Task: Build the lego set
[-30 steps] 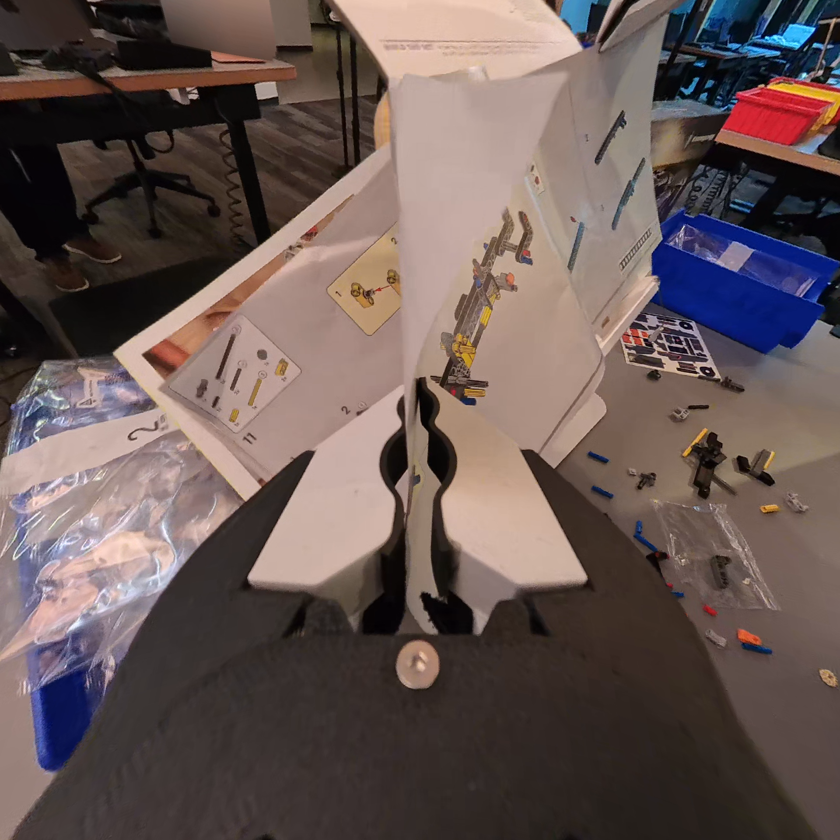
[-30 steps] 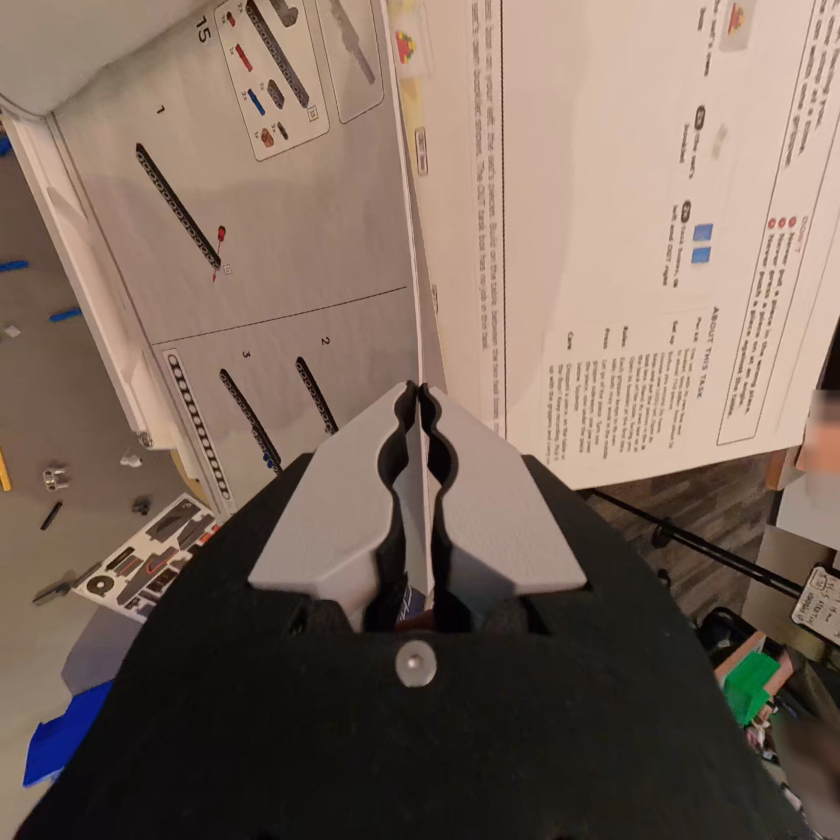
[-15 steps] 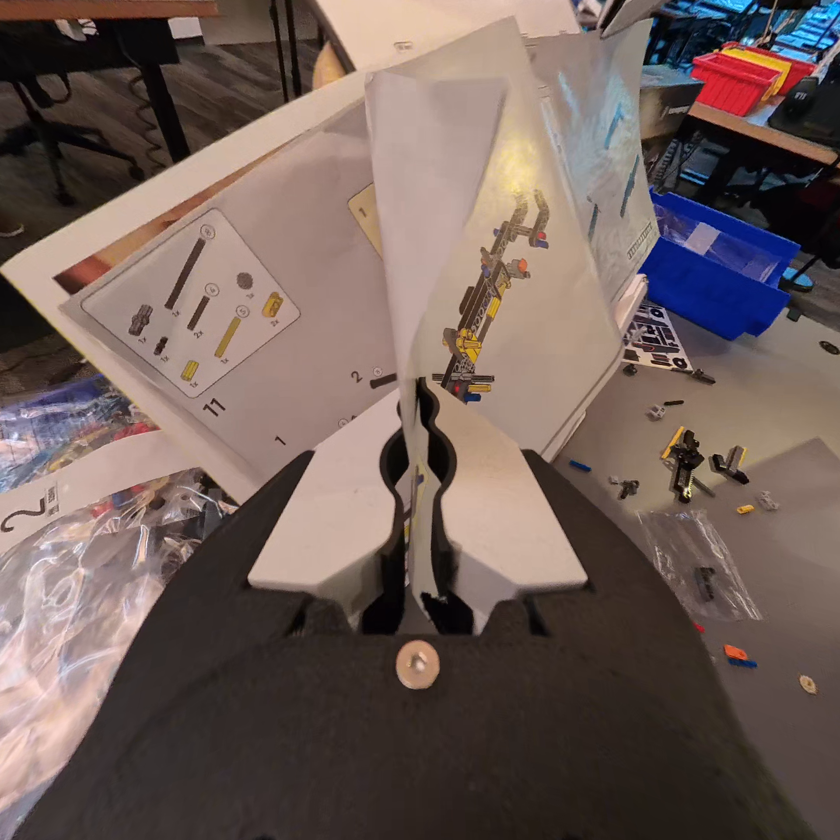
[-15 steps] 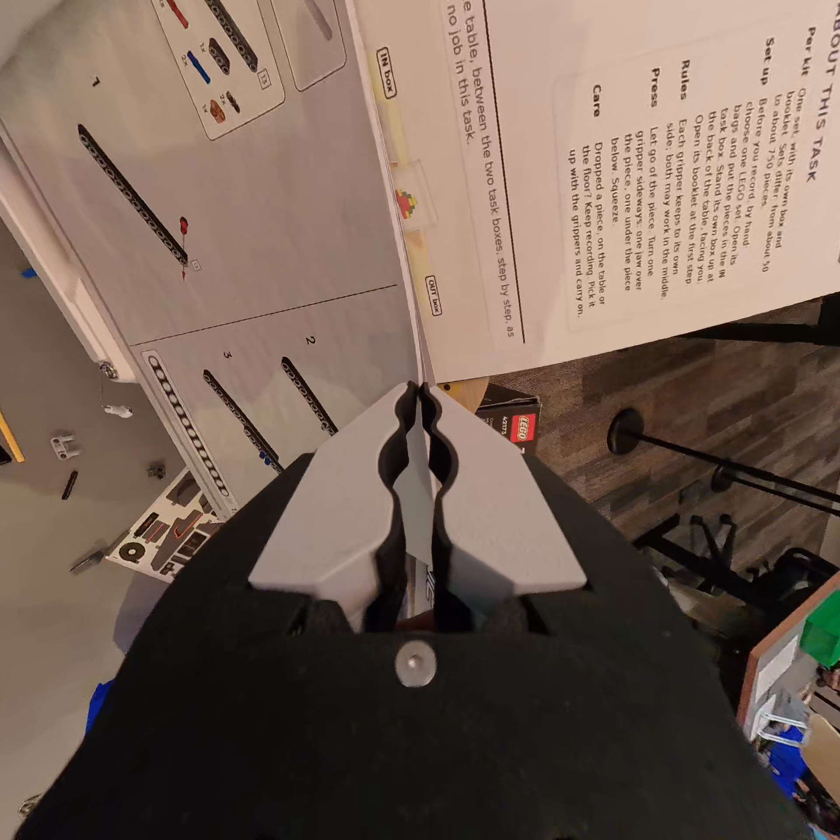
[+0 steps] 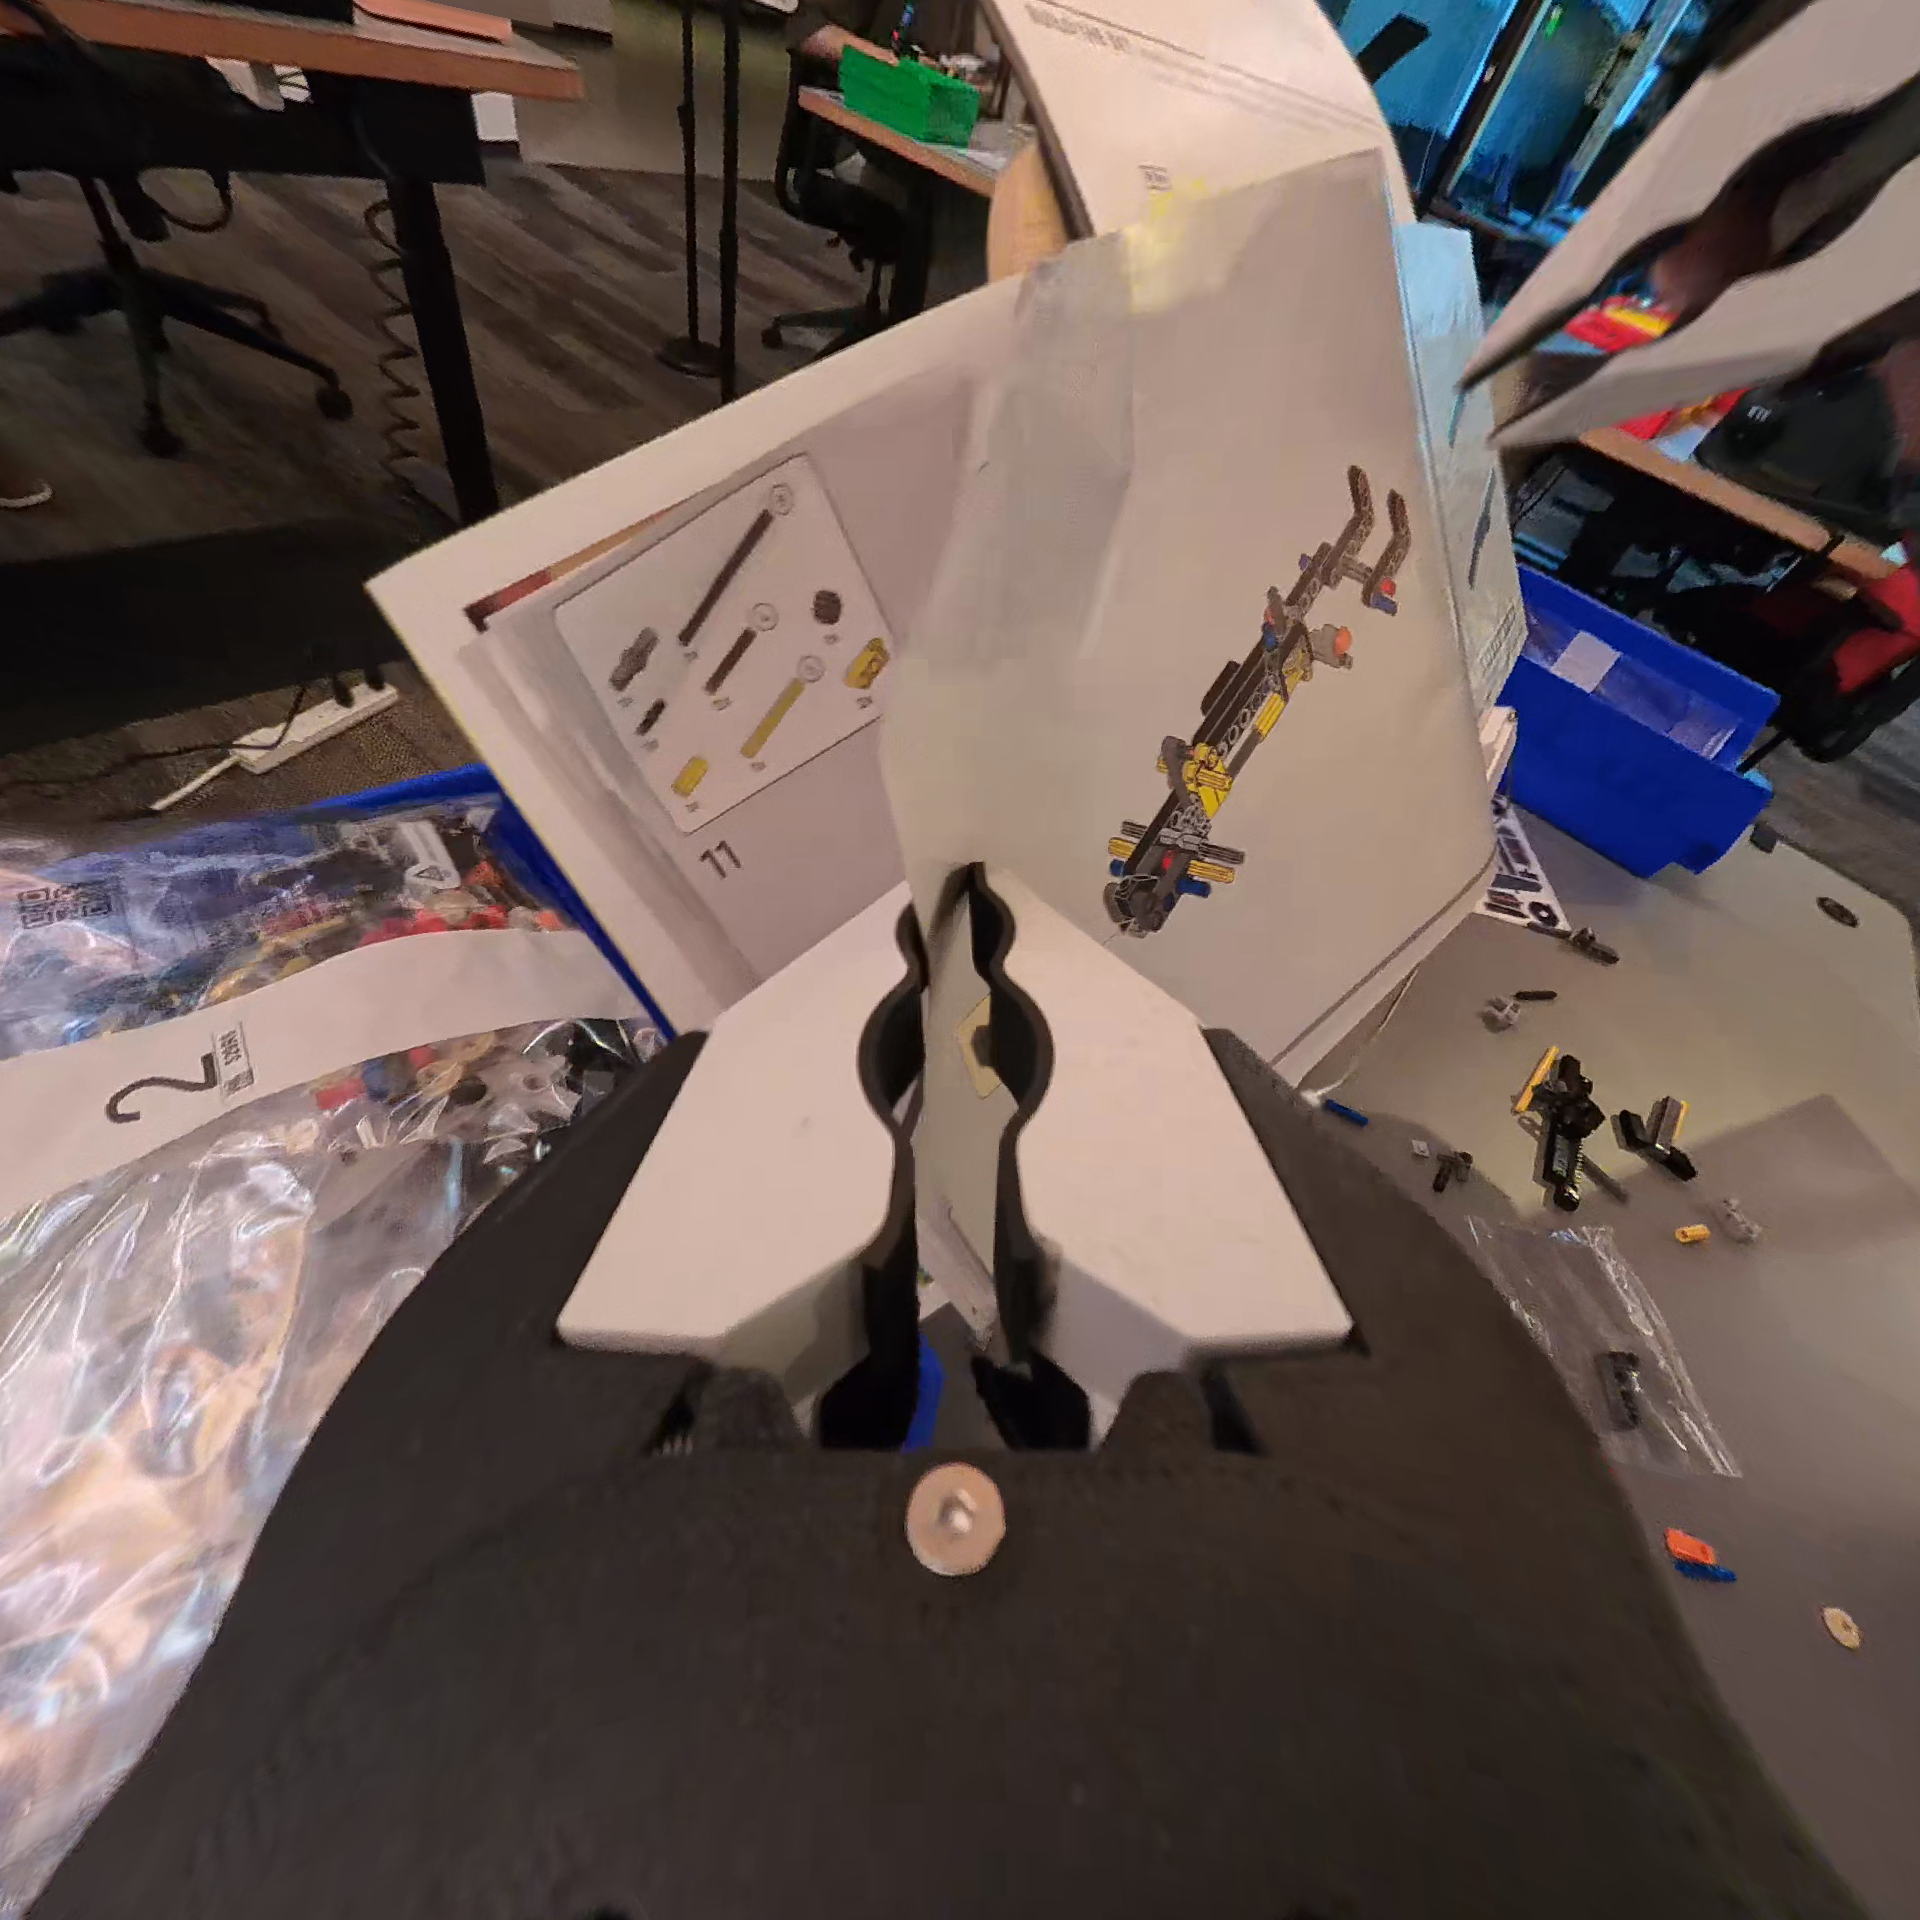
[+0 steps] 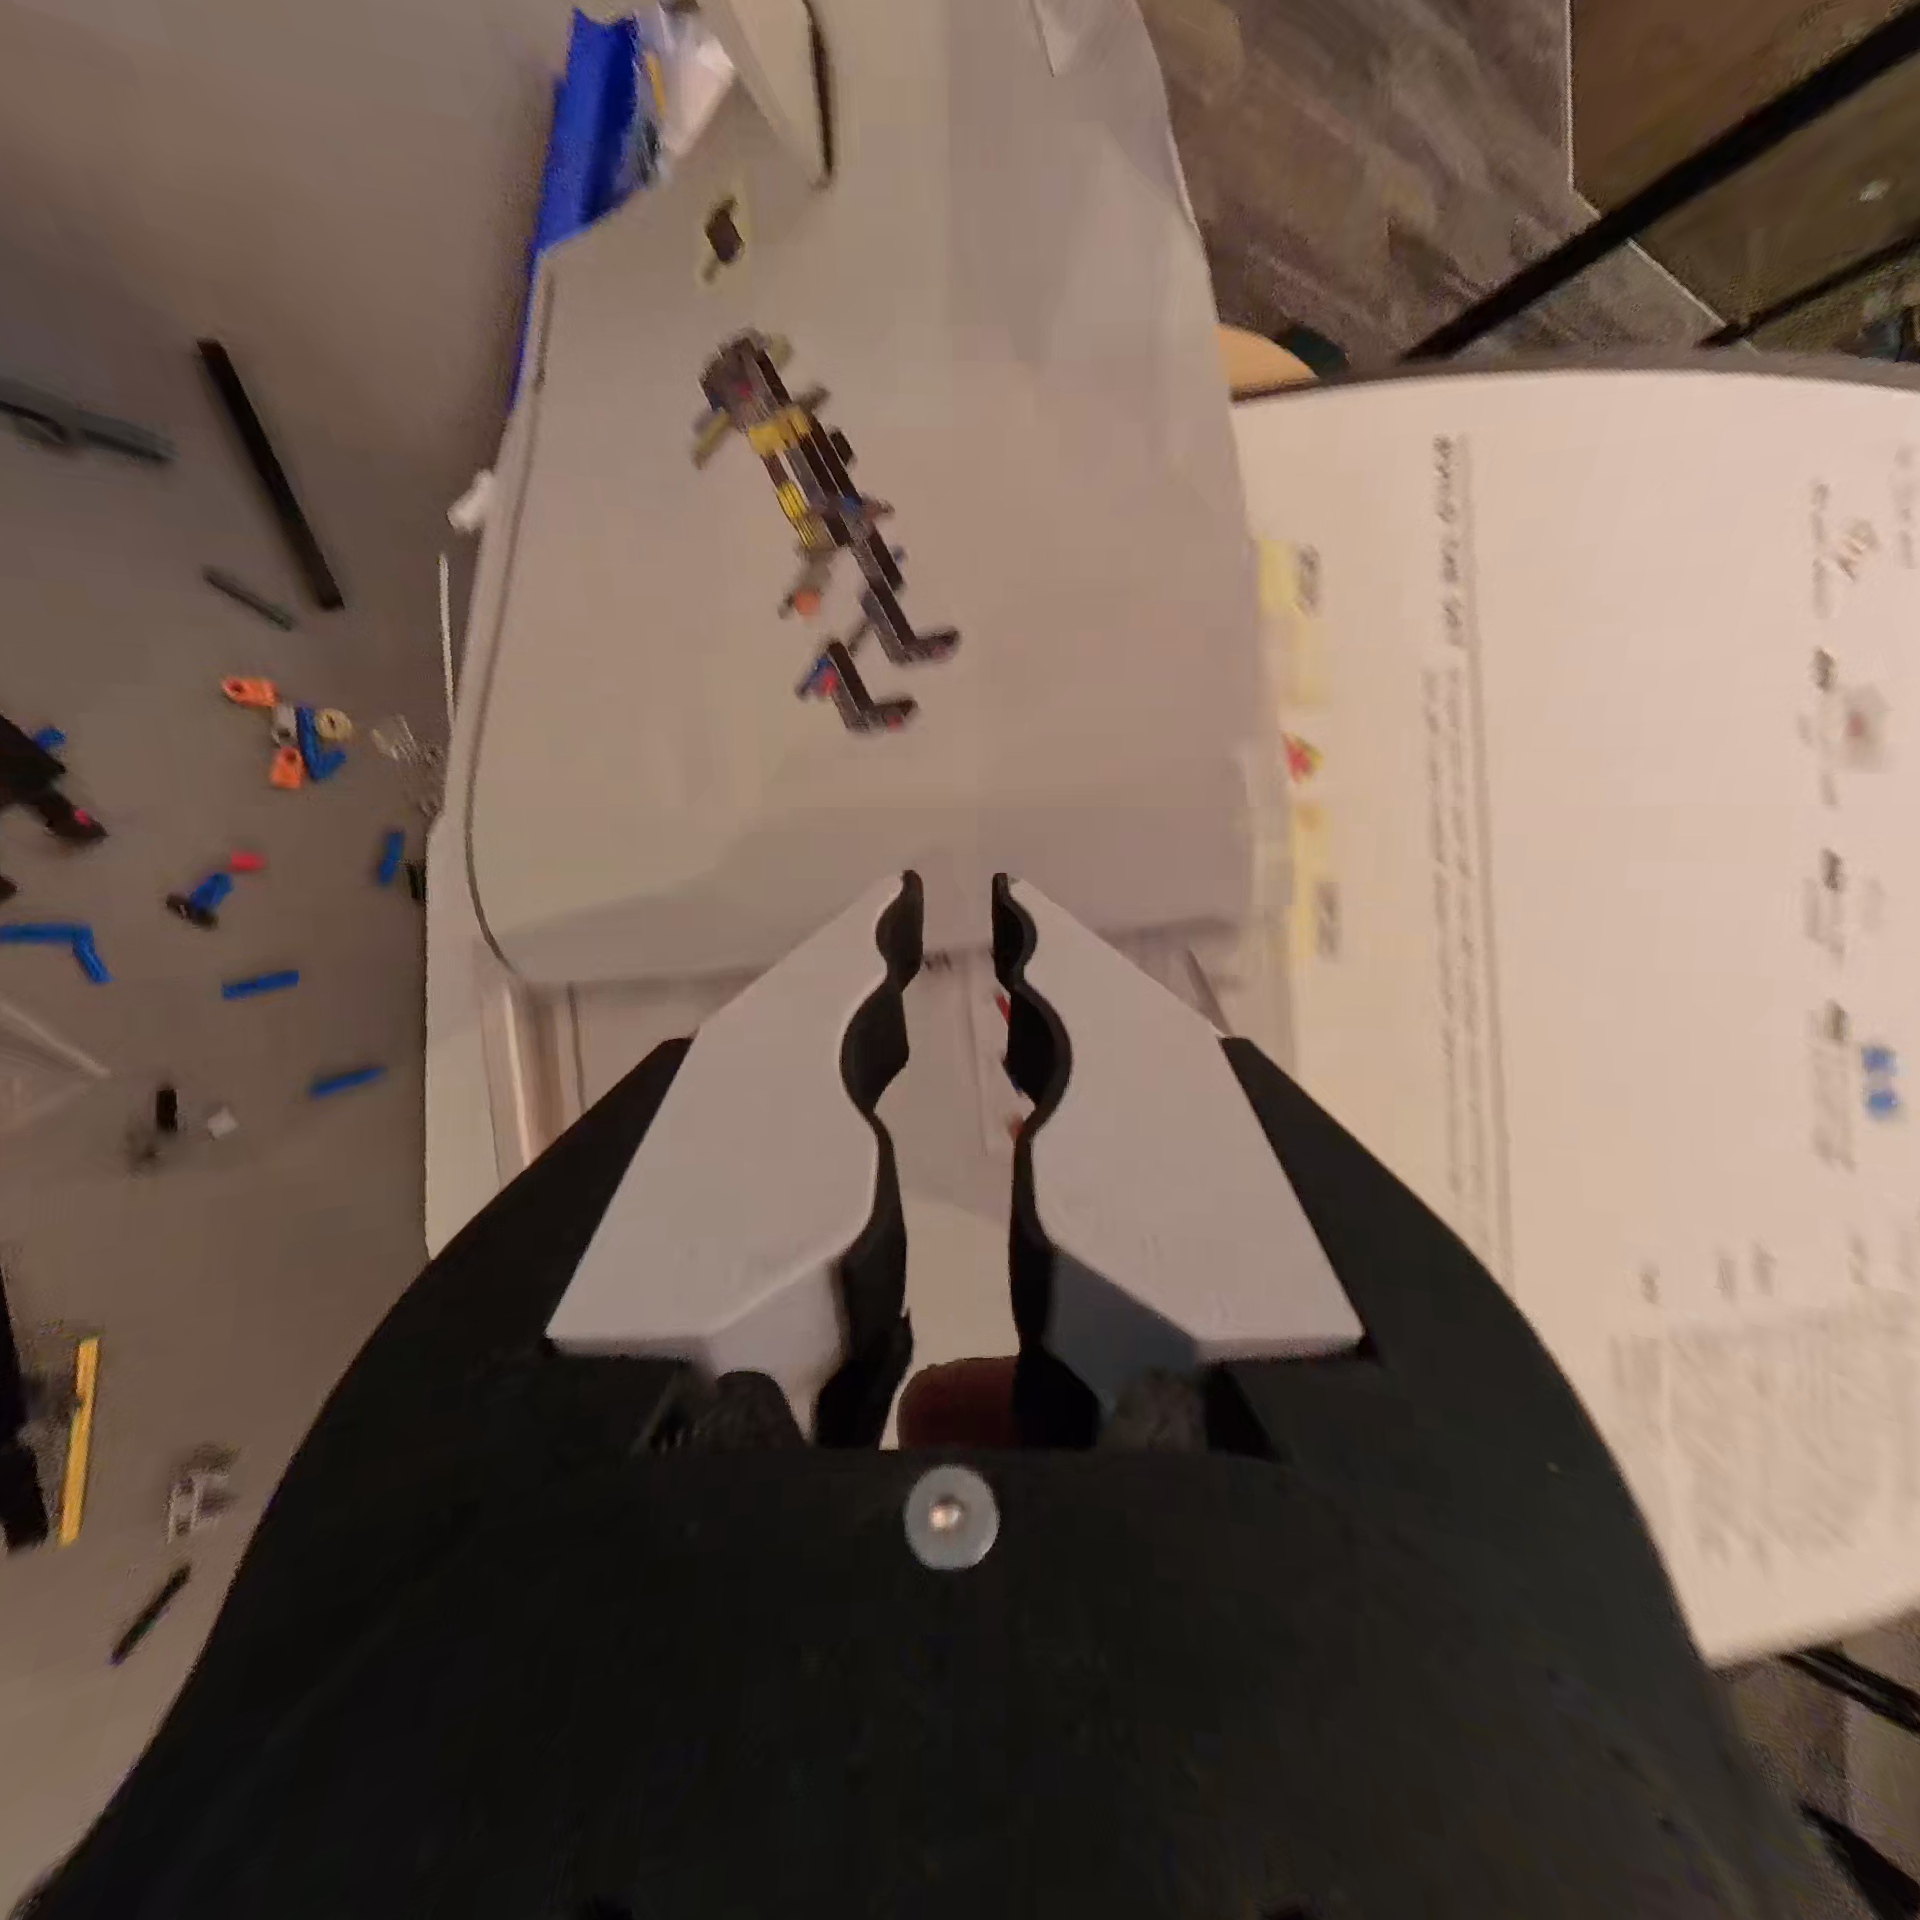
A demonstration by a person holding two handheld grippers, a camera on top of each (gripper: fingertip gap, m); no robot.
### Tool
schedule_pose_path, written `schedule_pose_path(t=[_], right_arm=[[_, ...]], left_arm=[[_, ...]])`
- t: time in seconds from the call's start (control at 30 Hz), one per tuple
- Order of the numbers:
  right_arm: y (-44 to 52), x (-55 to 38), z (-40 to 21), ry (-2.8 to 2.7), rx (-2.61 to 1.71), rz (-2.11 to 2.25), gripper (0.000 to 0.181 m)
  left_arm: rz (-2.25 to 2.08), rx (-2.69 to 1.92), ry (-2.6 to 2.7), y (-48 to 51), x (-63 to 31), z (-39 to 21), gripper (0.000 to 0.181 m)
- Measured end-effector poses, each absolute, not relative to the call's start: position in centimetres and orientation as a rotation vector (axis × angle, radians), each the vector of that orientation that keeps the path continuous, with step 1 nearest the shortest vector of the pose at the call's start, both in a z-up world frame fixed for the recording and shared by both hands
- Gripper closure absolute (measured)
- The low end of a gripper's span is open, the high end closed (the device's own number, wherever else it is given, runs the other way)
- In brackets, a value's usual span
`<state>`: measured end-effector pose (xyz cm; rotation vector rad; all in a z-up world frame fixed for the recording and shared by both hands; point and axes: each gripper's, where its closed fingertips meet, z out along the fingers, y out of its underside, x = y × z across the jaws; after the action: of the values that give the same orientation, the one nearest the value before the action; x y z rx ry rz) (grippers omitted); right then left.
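At the left, the left gripper [image 5: 951,883] still holds one page [image 5: 1174,644] of the instruction booklet [image 5: 727,665], its jaws closed thin on the lower edge. The booklet stands at the back of the counter [image 5: 1714,1039]. At the right, the right gripper [image 6: 951,883] has let go of the page it pinched a moment ago; its jaws now stand narrowly apart and empty, above the booklet. I think the page turn is nearly finished. Loose lego pieces [image 6: 291,738] wait on the counter.
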<state>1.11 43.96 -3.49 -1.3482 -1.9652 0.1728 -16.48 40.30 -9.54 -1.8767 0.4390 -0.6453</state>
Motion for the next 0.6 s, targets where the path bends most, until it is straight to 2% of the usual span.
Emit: schedule_pose_path(t=[0.03,0.13,0.33,0.37,0.5,0.6], right_arm=[[43.8,0.3,-4.1,-1.959,-1.340,0.182,0.174],[43.8,-0.7,-5.8,-1.967,-1.336,0.164,0.180],[43.6,-1.7,-6.7,-1.966,-1.352,0.184,0.181],[43.6,-1.8,-6.9,-1.971,-1.355,0.179,0.181],[43.7,-2.2,-7.4,-1.983,-1.362,0.171,0.181],[43.7,-2.4,-7.5,-1.976,-1.367,0.184,0.181]], left_arm=[[-0.656,-1.869,0.434,40.2,-16.7,-9.5,0.180],[-0.651,-1.877,0.435,40.2,-17.6,-9.6,0.177],[-0.720,-1.749,0.439,40.6,-17.9,-6.5,0.155],[-0.710,-1.754,0.446,40.9,-17.8,-6.5,0.156],[-0.709,-1.751,0.415,42.3,-18.4,-6.4,0.181],[-0.721,-1.744,0.376,43.0,-19.3,-6.2,0.181]])
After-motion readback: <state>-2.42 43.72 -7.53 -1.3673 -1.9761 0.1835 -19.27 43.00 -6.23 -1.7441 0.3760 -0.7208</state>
